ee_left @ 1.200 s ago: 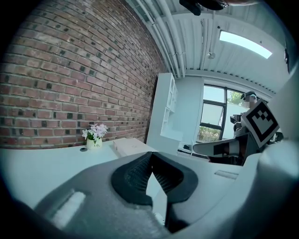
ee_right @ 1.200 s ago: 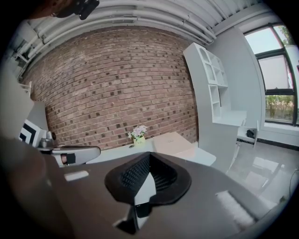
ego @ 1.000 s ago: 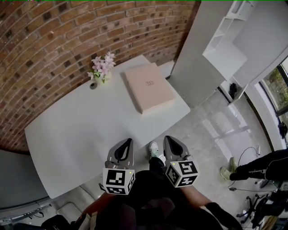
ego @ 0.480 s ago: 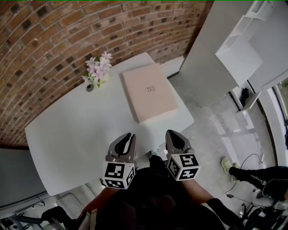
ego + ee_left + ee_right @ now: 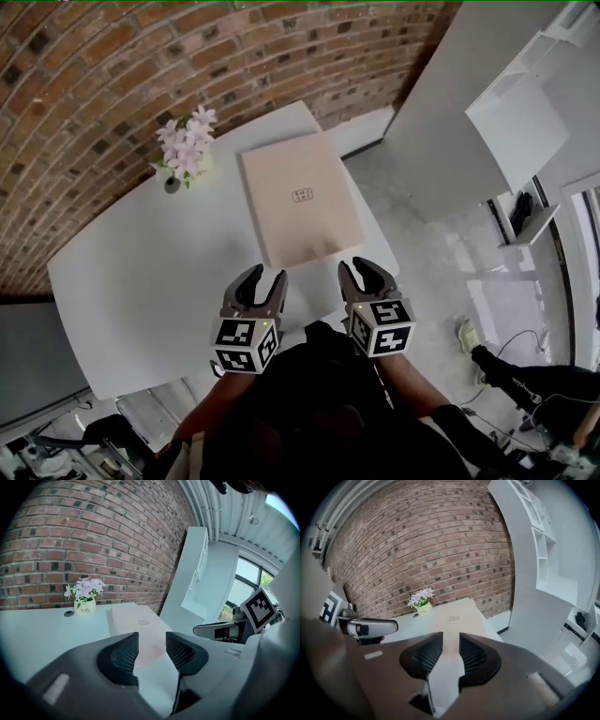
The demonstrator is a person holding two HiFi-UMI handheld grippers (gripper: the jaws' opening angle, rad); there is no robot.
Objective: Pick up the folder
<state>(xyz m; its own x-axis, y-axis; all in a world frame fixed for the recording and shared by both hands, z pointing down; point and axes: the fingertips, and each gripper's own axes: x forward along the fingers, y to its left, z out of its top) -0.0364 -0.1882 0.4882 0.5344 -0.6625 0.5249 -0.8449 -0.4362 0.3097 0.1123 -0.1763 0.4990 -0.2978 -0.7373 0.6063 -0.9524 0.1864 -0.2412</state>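
Seemingly lining up for a two-sided lift, the left gripper [image 5: 265, 277] and right gripper [image 5: 364, 272], jaws opening and empty, pointed at the near edge of the flat, pale pink rectangular folder [image 5: 300, 197] lying on the white table [image 5: 141, 272].

Head view: high above the folder [image 5: 300, 197]'s near edge, looking steeply down on the whole white worktop [image 5: 141, 272].
Left gripper view: low, close to the folder's near left corner, facing across it toward the brick wall [image 5: 93, 536].
Right gripper view: low, close to the folder's near right corner, facing along its length.
Shared: all three views take in the folder and the flower pot [image 5: 172, 184] beyond it.
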